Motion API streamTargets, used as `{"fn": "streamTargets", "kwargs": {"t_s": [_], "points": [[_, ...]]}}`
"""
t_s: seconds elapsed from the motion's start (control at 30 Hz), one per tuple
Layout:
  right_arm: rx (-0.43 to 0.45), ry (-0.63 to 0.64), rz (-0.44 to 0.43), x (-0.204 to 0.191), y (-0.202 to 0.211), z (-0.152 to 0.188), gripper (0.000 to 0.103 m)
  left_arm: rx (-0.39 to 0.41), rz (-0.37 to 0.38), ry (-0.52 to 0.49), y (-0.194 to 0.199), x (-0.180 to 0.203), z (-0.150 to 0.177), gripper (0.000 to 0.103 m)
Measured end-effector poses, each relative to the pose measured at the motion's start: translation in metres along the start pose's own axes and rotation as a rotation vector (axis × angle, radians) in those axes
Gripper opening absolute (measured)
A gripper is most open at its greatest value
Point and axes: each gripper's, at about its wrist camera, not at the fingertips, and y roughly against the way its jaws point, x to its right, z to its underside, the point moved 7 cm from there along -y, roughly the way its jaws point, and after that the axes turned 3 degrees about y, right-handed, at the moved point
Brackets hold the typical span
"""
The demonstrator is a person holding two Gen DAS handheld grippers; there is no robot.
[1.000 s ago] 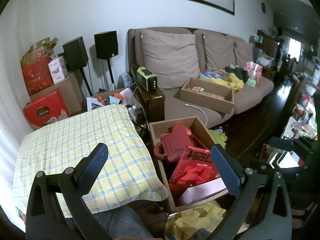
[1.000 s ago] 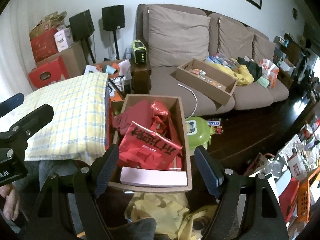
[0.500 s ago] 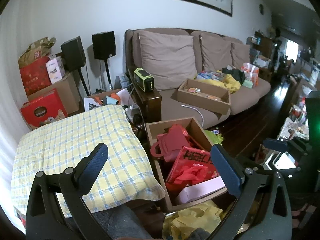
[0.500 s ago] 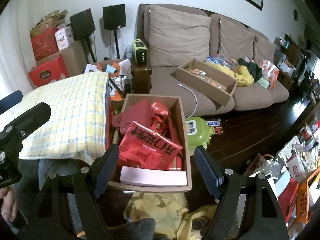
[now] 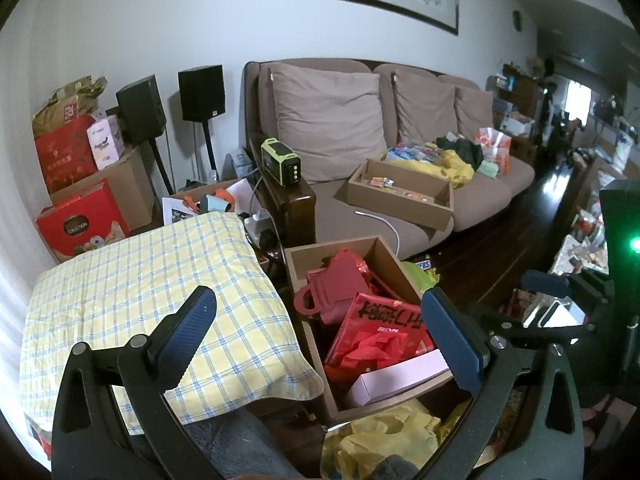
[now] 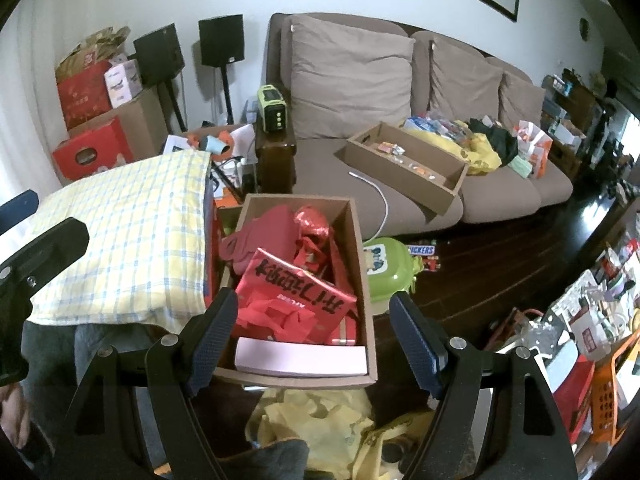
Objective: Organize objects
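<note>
I hold both grippers above the clutter, aimed down at the box (image 6: 366,280) on the floor in front of the sofa (image 6: 400,128).

1. Left gripper (image 5: 320,332): jaws spread wide, nothing between the pads. It hangs over the gap between the quilt (image 5: 140,304) and the box.
2. Right gripper (image 6: 312,334): jaws spread wide, nothing gripped. Its fingers frame the near end of the box without touching it.
3. Box contents: a red bag (image 6: 292,288) printed with large black Chinese characters lies uppermost; below the characters is a small line of print too small to read. A dark red pouch (image 6: 272,236) lies behind it, and a pale pink carton (image 6: 300,358) lies flat along the near wall.
4. Legible writing:
   - A candy wrapper (image 6: 422,250) on the floor just right of the box reads "SNICKERS", its first letter hidden.
   - A red carton (image 5: 80,224) left of the quilt carries the word "COLLECTION".
5. A green toy (image 6: 390,268) touches the right wall of the box.
6. A tray (image 6: 404,168) with small packets rests on the sofa seat.
7. A yellow bag (image 6: 320,428) lies crumpled below the box.
</note>
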Motion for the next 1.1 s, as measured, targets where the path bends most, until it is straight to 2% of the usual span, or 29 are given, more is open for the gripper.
{"fn": "streamTargets", "kwargs": {"t_s": [0.3,1.1], "points": [[-0.004,-0.001,0.003,0.0014,-0.0004,-0.0002,0.079,-0.014,0.02,0.007,0.0002,0.0023,0.0013,0.103],[-0.01,0.003,-0.001,0.0016,-0.0029,0.001,0.08,-0.019,0.017,0.012,0.0021,0.0038,0.0026,0.102]]}}
